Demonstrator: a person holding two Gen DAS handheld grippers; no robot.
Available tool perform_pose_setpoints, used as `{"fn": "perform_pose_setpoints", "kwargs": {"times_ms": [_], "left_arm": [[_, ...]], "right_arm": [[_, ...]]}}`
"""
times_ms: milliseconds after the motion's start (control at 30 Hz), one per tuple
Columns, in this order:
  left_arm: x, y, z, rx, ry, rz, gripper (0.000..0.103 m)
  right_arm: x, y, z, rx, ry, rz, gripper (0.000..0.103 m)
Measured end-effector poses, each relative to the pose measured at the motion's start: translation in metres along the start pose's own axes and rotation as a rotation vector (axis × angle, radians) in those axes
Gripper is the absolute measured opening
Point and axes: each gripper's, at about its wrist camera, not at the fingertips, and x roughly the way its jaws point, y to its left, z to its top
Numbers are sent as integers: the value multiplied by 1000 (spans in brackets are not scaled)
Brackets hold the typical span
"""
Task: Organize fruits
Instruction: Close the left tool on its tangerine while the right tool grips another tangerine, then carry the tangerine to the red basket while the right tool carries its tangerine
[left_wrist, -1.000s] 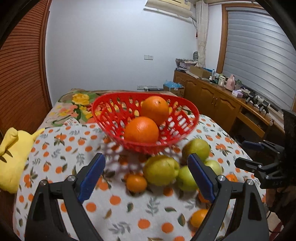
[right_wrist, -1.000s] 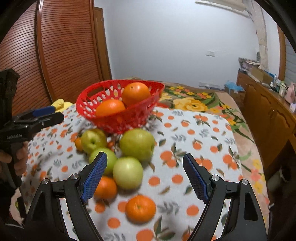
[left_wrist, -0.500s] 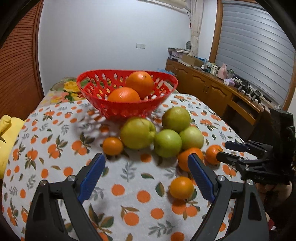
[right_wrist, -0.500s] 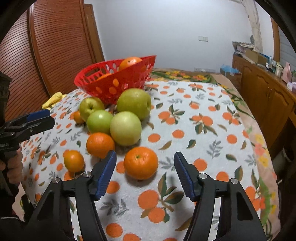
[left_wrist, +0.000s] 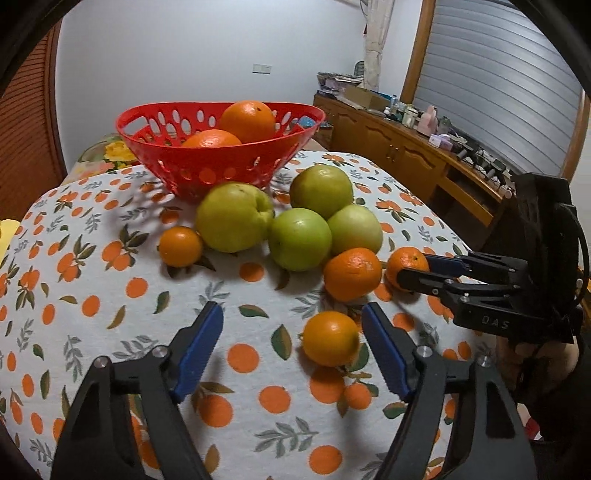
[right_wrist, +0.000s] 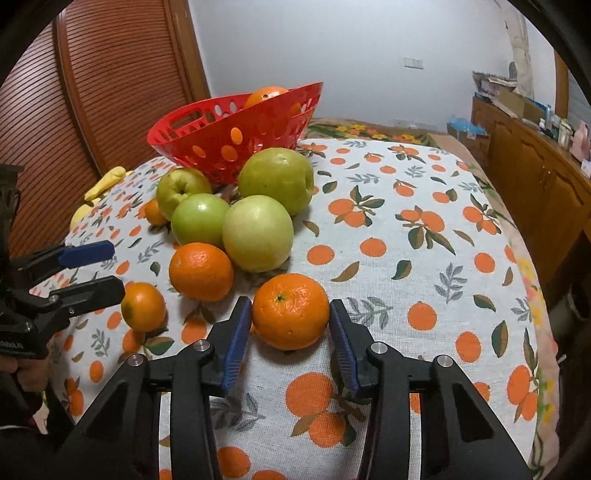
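On the orange-printed tablecloth (right_wrist: 406, 258), the right gripper (right_wrist: 291, 334) is clenched on a mandarin (right_wrist: 291, 311); the half-closed left gripper (left_wrist: 291, 345) holds nothing, with a small orange (left_wrist: 330, 338) just inside its right pad, nearer than the red basket (left_wrist: 218, 162) behind.

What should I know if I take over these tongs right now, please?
Right tongs: just closed on an orange resting on the tablecloth.
Left tongs: open, jaws just been closing, small orange between them, not gripped.
Done: two oranges in the red basket.
Left: four green fruits and four oranges on the cloth, counting those at the tongs.
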Motion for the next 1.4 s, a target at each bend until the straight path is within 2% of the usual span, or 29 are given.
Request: {"fn": "perform_pose_setpoints", "kwargs": {"times_ms": [533, 767, 1133, 1400], "left_arm": [[11, -15, -10, 31, 49, -33, 55], [18, -18, -14, 42, 80, -45, 39], [2, -6, -5, 13, 36, -26, 38], [-12, 17, 13, -13, -18, 8, 38]], "right_arm": [[3, -3, 0, 23, 16, 25, 44], [3, -3, -1, 19, 9, 19, 43], [-14, 4, 2, -1, -43, -11, 43], [-27, 21, 26, -45, -92, 18, 43]]}}
